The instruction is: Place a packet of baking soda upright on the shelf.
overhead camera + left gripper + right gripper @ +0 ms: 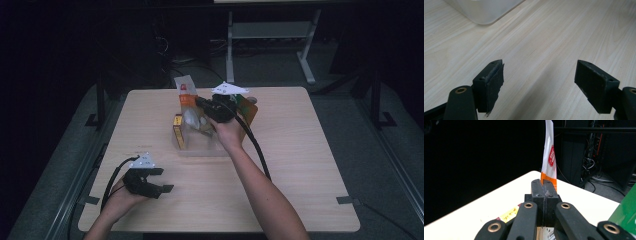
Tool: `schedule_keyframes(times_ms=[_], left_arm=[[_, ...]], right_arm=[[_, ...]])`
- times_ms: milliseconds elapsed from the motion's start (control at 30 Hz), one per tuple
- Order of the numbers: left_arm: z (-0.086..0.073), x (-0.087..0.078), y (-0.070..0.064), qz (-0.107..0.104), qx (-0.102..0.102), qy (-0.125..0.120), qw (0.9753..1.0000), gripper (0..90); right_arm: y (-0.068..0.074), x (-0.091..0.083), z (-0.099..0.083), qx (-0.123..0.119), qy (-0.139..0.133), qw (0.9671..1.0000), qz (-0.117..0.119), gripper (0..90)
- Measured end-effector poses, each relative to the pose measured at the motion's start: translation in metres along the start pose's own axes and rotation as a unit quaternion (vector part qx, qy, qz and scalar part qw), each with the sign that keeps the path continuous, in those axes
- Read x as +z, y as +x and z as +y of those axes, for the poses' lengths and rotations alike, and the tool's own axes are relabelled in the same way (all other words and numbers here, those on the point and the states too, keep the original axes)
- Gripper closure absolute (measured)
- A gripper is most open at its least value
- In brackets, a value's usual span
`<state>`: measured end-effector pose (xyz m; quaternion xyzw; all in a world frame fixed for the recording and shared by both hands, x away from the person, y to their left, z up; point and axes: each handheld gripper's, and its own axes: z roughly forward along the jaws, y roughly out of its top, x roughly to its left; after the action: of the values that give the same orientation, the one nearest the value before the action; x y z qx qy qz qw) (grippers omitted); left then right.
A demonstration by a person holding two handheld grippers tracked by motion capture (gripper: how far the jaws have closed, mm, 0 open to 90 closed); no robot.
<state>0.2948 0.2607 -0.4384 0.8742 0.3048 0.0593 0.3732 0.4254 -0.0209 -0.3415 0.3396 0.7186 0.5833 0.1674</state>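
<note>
My right gripper [198, 102] hangs over a clear plastic bin [192, 147] at the middle of the table. Its jaws are shut on the lower edge of a white and orange packet [185, 90], which stands upright above the bin. In the right gripper view the jaws [544, 186] meet tight on that packet [549, 157]. My left gripper [165, 180] rests low near the front left of the table, open and holding nothing. In the left gripper view its jaws [540, 75] stand wide apart over bare wood.
The bin holds a yellow-edged box [177, 131], a pale bag [192, 120] and a green and orange packet [248, 109]. The bin's corner [484, 12] lies ahead of the left gripper. Table legs [230, 45] stand beyond the wooden table [300, 165].
</note>
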Motion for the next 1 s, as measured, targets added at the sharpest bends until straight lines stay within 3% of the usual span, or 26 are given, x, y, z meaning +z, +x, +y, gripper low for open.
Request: schedule_keyframes(times_ms=[133, 300, 433, 567, 633, 833, 933, 1000], left_arm=[[0.0, 0.001, -0.001, -0.001, -0.004, 0.003, 1.0, 22.8], [0.0, 0.003, -0.002, -0.003, -0.001, 0.006, 1.0, 22.8], [0.001, 0.004, -0.003, -0.004, -0.001, 0.01, 0.9999, 22.8], [0.0, 0.004, -0.003, -0.005, -0.001, 0.012, 0.9999, 22.8], [0.0, 0.005, -0.003, -0.006, -0.001, 0.012, 0.9999, 22.8], [0.0, 0.005, -0.004, -0.006, 0.001, 0.012, 0.9999, 22.8], [0.0, 0.006, -0.004, -0.007, 0.002, 0.014, 0.9999, 22.8], [0.0, 0.006, -0.004, -0.008, 0.004, 0.014, 0.9999, 22.8]], right_arm=[[0.003, -0.002, -0.01, -0.015, 0.019, 0.9997, -0.004, 89.6], [0.007, -0.007, -0.021, -0.016, 0.048, 0.9987, 0.003, 89.2], [0.013, -0.011, -0.021, -0.041, 0.077, 0.9961, 0.001, 86.8], [0.015, -0.013, -0.015, -0.067, 0.12, 0.9904, -0.016, 72.8], [0.01, -0.011, -0.012, -0.056, 0.138, 0.9886, -0.02, 63.9], [-0.008, 0.002, -0.012, -0.015, 0.17, 0.9852, -0.019, 59.9], [-0.009, 0.011, -0.016, 0.003, 0.187, 0.982, -0.025, 63.0], [-0.009, 0.014, -0.018, 0.01, 0.188, 0.9818, -0.027, 72.9]])
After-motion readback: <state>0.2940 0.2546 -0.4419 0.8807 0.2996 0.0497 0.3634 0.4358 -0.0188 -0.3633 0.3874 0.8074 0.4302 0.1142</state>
